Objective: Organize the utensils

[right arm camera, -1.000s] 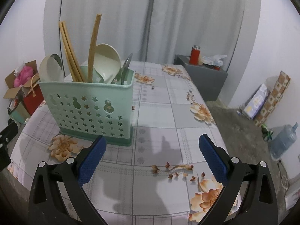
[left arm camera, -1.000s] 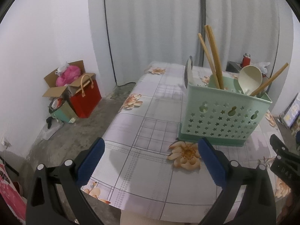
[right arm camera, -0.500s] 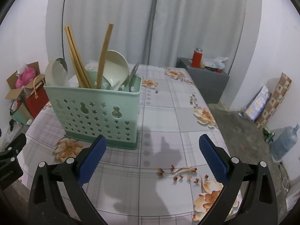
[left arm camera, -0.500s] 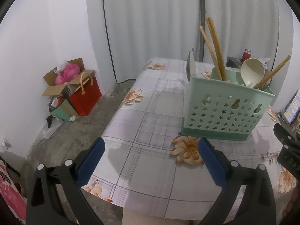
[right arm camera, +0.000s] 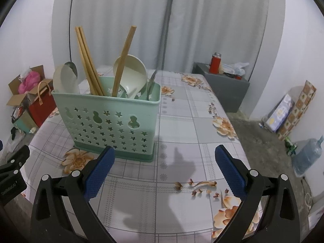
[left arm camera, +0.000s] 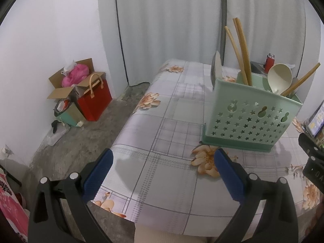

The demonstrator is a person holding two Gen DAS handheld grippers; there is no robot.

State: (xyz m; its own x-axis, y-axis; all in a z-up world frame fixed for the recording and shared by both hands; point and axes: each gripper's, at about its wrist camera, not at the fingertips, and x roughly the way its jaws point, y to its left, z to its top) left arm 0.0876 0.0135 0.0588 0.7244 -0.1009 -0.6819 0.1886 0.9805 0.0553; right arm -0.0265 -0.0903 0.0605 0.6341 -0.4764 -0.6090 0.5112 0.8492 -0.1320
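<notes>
A mint-green perforated utensil caddy stands upright on the flowered tablecloth; it also shows in the right wrist view. It holds wooden chopsticks, a cream ladle, a cream spoon and metal utensils. My left gripper is open and empty, near the table's front left edge, left of the caddy. My right gripper is open and empty, in front of the caddy's right end. The right gripper's body shows at the right edge of the left wrist view.
A red bag and cardboard box sit on the floor at left. A grey cabinet with a red flask stands behind the table. Boxes and a water jug are on the right floor.
Both grippers have drawn back and lifted a little from the caddy, which now looks smaller and farther. Both stay open and empty.
</notes>
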